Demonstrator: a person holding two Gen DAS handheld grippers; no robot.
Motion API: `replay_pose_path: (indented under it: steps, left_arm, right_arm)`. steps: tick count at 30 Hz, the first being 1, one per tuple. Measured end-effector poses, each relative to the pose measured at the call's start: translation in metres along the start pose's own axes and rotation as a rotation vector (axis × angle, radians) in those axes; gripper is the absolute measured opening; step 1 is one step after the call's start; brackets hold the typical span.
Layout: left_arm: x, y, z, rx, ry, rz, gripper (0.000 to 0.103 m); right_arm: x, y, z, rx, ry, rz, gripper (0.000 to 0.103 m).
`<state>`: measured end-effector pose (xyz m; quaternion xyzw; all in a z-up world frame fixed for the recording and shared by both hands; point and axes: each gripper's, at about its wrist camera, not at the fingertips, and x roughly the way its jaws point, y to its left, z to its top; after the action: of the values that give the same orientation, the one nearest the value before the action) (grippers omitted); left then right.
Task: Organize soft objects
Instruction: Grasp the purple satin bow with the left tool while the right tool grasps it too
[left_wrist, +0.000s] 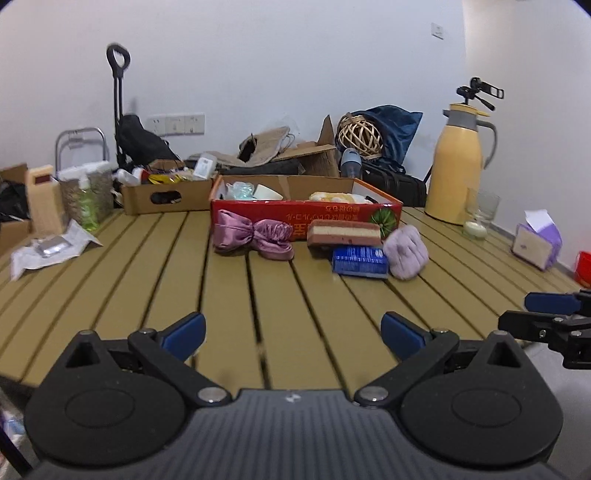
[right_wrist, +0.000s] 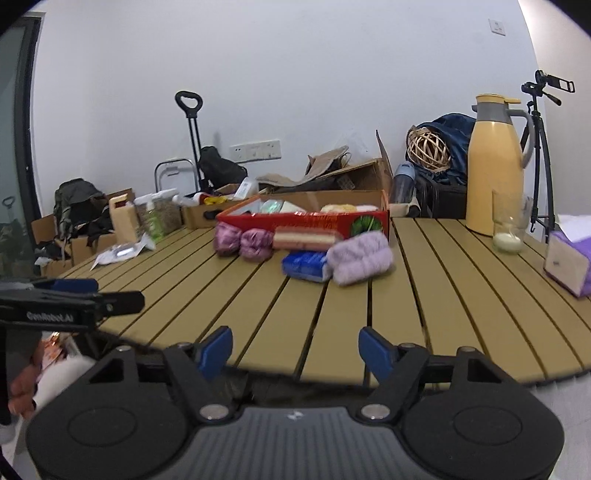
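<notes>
**Soft items before the box, both grippers empty**

While four soft items lie in a loose row on the slatted table (left_wrist: 147, 280), one red box (left_wrist: 258, 214) stands open just behind them. Counted from the left: one pink bow (left_wrist: 251, 232), one layered sponge (left_wrist: 345, 232), one blue pack (left_wrist: 360, 261) and one lilac roll (left_wrist: 405, 251). The sponge rests partly on the pack, and the roll touches the pack's right end. One yellow jug (left_wrist: 458, 162), one glass (left_wrist: 480, 214) and one tissue box (left_wrist: 535, 240) stand well apart to the right. The left gripper (left_wrist: 293, 332) hovers over the near table edge, pointing slightly downward at the row, jaws spread wide with nothing between them. The right gripper (right_wrist: 295, 347) is level beside it, angled likewise, jaws also apart and empty. Both are well short of the items.
</notes>
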<state>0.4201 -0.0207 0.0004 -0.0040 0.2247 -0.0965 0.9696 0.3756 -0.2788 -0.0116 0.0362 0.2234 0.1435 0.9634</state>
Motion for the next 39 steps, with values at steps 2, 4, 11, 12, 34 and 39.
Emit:
replay_pose_path:
  steps: [2, 4, 11, 12, 34, 39]
  left_arm:
    - [0.022, 0.002, 0.012, 0.003, -0.003, -0.003, 0.102]
    - [0.04, 0.01, 0.024, 0.001, -0.024, 0.007, 0.1]
    - [0.132, 0.074, 0.082, -0.129, 0.022, 0.066, 0.09]
    - [0.148, 0.084, 0.09, -0.145, 0.033, 0.074, 0.09]
    - [0.192, 0.149, 0.058, -0.302, 0.141, -0.133, 0.008]
    - [0.152, 0.137, 0.06, -0.29, 0.097, -0.14, 0.006]
  right_arm:
    - [0.018, -0.008, 0.012, 0.01, 0.002, 0.016, 0.067]
    - [0.042, -0.015, 0.026, 0.037, 0.016, 0.041, 0.063]
    - [0.132, -0.01, 0.069, 0.085, 0.064, 0.168, 0.055]
    - [0.146, -0.004, 0.077, 0.066, 0.066, 0.188, 0.054]
    - [0.338, 0.071, 0.116, -0.187, 0.237, 0.191, 0.032]
    - [0.323, 0.068, 0.115, -0.129, 0.278, 0.251, 0.007]
